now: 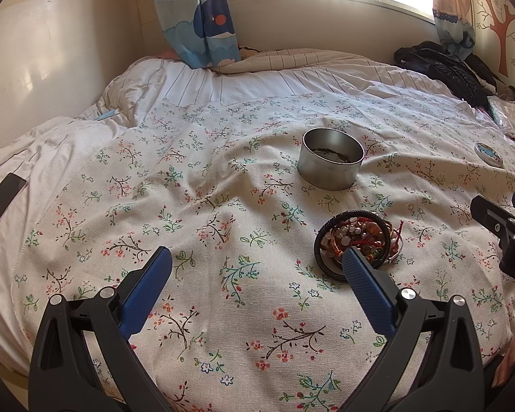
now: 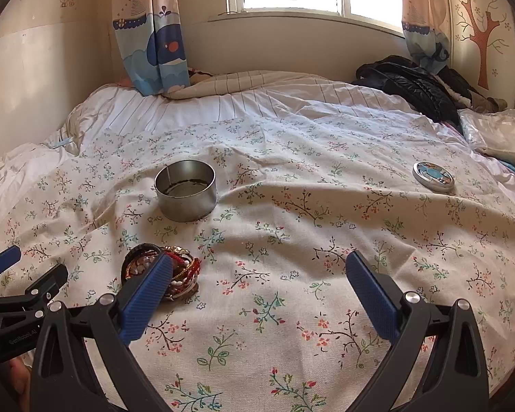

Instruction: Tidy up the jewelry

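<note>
A pile of bracelets and beaded jewelry (image 1: 355,237) lies on the flowered cloth, also in the right wrist view (image 2: 182,267). A round metal tin (image 1: 331,163) stands open behind it, with something dark at its bottom; it also shows in the right wrist view (image 2: 186,189). Its lid (image 2: 433,175) lies flat to the far right, also at the left wrist view's edge (image 1: 488,153). My left gripper (image 1: 257,267) is open and empty, its right finger beside the pile. My right gripper (image 2: 259,271) is open and empty, its left finger in front of the pile.
The flowered cloth (image 2: 292,226) covers a bed with a striped white duvet (image 2: 223,103). A black jacket (image 2: 415,82) and a plastic bag (image 2: 494,134) lie at the far right. Curtains (image 2: 151,34) and a window are behind the bed.
</note>
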### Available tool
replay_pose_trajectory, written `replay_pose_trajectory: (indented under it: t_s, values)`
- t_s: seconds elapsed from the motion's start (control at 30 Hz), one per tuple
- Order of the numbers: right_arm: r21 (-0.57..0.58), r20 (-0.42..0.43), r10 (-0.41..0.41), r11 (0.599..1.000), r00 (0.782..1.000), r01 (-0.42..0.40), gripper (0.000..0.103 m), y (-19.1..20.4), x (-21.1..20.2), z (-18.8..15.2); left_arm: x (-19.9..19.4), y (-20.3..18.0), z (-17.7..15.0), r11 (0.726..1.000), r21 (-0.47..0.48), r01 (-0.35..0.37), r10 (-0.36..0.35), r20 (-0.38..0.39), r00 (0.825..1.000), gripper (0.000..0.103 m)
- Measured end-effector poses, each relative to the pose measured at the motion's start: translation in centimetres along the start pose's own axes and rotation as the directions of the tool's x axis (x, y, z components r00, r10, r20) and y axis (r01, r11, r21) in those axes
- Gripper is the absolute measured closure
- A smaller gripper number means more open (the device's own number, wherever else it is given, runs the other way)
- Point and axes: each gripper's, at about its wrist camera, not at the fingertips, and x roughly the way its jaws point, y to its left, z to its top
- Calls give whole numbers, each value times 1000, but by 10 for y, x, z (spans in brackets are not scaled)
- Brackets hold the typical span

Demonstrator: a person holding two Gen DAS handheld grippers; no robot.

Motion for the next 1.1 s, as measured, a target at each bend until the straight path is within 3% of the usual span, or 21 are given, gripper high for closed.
replay_pose_trajectory:
  t_s: [0.37, 0.5, 0.7, 0.87, 1.1]
  values:
    - [3, 13, 35, 999, 999, -35, 6, 2, -1, 0, 1, 0, 0, 1000, 5, 2, -2, -4, 1000, 7]
    - [-8, 14, 76, 997, 997, -75, 6, 6, 5, 3, 3, -2, 3, 999, 18, 38, -38, -17, 999, 7]
    - [-61, -23, 29, 998, 999, -30, 6, 17, 21, 3, 12, -8, 3, 995, 25, 100, -100, -26, 995, 8]
    - [-6, -9, 17, 1000, 1000, -17, 6, 5, 19, 3, 28, -13, 14, 986, 19, 163, -164, 62, 985, 18]
    - [90, -10, 53, 995, 999, -52, 6, -14, 20, 4, 62, -47, 25, 974, 138, 180, -182, 4, 983, 34]
